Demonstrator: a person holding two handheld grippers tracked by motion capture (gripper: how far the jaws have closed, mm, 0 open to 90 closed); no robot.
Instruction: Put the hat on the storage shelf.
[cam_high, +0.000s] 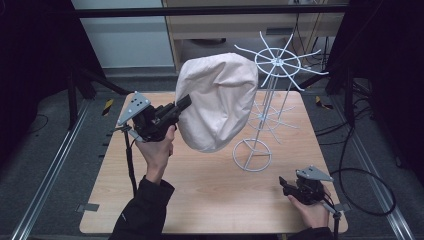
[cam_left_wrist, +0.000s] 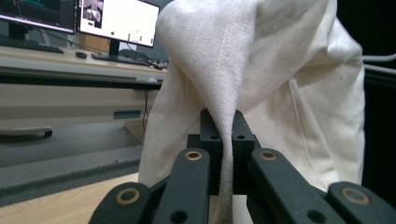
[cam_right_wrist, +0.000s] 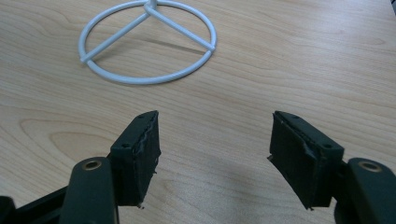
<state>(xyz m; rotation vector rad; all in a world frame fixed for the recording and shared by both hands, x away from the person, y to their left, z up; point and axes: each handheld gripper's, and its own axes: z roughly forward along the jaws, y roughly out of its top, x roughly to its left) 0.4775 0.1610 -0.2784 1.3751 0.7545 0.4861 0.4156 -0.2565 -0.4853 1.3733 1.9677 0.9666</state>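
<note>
A cream cloth bag (cam_high: 219, 100) hangs in the air over the middle of the wooden table (cam_high: 210, 195), touching the white wire rack (cam_high: 272, 95) on its right. My left gripper (cam_high: 181, 104) is shut on the bag's left edge; in the left gripper view a fold of the cloth bag (cam_left_wrist: 261, 79) is pinched between the jaws of my left gripper (cam_left_wrist: 227, 135). My right gripper (cam_high: 283, 184) rests low at the table's front right, open, with nothing between its fingers. In the right gripper view my right gripper (cam_right_wrist: 215, 140) points at the rack's ring base (cam_right_wrist: 148, 42).
The rack's round base (cam_high: 252, 155) stands on the table right of centre, with spoked arms up high (cam_high: 278, 61). A desk with monitors (cam_left_wrist: 116, 21) lies beyond the table. Dark frame posts (cam_high: 75, 85) and cables (cam_high: 360, 170) flank the table.
</note>
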